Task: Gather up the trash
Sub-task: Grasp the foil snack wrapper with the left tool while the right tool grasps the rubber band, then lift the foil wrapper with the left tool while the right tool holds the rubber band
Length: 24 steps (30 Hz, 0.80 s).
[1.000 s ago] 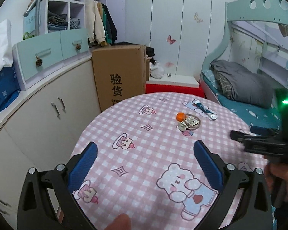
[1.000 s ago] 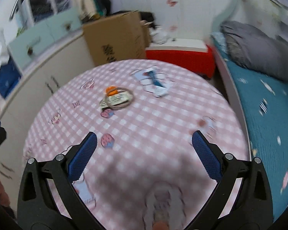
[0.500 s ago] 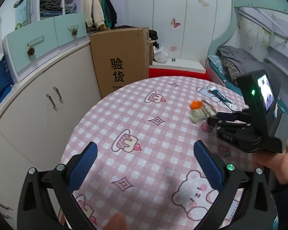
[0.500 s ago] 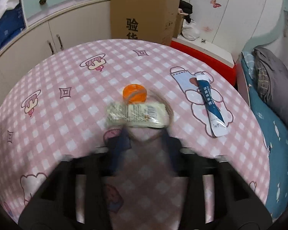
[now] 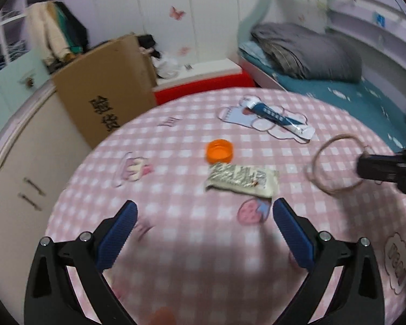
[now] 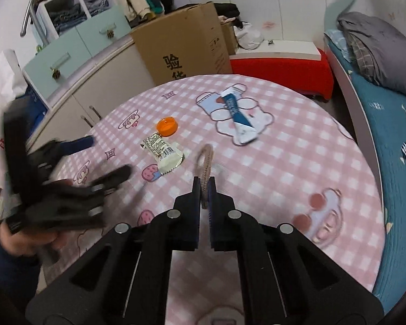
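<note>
Round table (image 6: pixel 297 162) with a pink checked cloth, trash scattered over its middle. At the left of the right wrist view, the left hand-held gripper (image 5: pixel 204 226), blurred there, hangs over the table's left edge; in its own view its blue pads (image 5: pixel 116 234) stand wide apart with nothing between them, just short of the snack wrapper (image 5: pixel 242 180). The orange bottle cap (image 6: pixel 167 126) lies just beside that wrapper's far end. Further right, the right hand-held gripper (image 6: pixel 203 189) is clamped shut on a tan rubber band (image 6: pixel 205 162), whose loop stands out past the fingertips above the cloth. Beyond it, a blue and white sachet (image 6: pixel 238 116) lies flat on a printed bear. A cardboard box (image 6: pixel 184 46) stands behind the table, and a bed (image 6: pixel 392 124) runs along the right.
</note>
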### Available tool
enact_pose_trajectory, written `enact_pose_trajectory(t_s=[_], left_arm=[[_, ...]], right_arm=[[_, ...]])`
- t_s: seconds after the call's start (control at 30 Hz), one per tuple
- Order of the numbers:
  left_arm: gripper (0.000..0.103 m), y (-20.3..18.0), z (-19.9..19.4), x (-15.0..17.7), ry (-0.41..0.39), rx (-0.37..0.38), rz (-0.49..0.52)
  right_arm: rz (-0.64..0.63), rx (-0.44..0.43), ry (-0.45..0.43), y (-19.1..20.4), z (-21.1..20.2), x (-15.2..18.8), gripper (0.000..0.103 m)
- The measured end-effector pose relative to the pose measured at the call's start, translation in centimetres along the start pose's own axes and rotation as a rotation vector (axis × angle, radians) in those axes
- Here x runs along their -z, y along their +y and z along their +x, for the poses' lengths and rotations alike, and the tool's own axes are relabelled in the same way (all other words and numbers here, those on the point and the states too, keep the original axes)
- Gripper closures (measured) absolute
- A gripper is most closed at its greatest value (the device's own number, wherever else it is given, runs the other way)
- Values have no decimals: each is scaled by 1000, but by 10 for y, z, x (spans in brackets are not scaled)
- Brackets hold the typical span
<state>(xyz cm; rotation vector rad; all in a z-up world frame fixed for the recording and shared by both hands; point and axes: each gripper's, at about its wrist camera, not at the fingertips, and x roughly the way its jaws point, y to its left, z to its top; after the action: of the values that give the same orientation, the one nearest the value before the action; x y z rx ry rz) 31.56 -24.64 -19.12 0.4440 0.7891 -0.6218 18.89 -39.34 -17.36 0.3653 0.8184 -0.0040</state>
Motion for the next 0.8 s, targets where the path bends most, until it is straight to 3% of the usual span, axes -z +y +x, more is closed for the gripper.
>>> enact_pose_trajectory(t_s=[0.13, 0.3, 0.33, 0.37, 0.4, 0.6, 0.8], left_arm=[[5, -10, 15, -8, 24, 58, -54], [6, -12, 30, -19, 35, 51, -141], [8, -12, 34, -20, 43, 64, -157], [33, -14, 40, -20, 64, 88, -162], [41, -18, 41, -20, 63, 71, -144], [56, -25, 28, -7, 31, 177, -127], [58, -28, 6, 20, 5, 220, -129]], right_arm=[[30, -13, -24, -9, -11, 1, 98], [37, -34, -33, -11, -15, 3, 98], [41, -38, -35, -11, -16, 3, 98], [45, -42, -38, -12, -17, 3, 98], [46, -46, -39, -12, -19, 4, 98], [52, -61, -49, -14, -25, 7, 98], [65, -66, -45, -14, -31, 16, 98]])
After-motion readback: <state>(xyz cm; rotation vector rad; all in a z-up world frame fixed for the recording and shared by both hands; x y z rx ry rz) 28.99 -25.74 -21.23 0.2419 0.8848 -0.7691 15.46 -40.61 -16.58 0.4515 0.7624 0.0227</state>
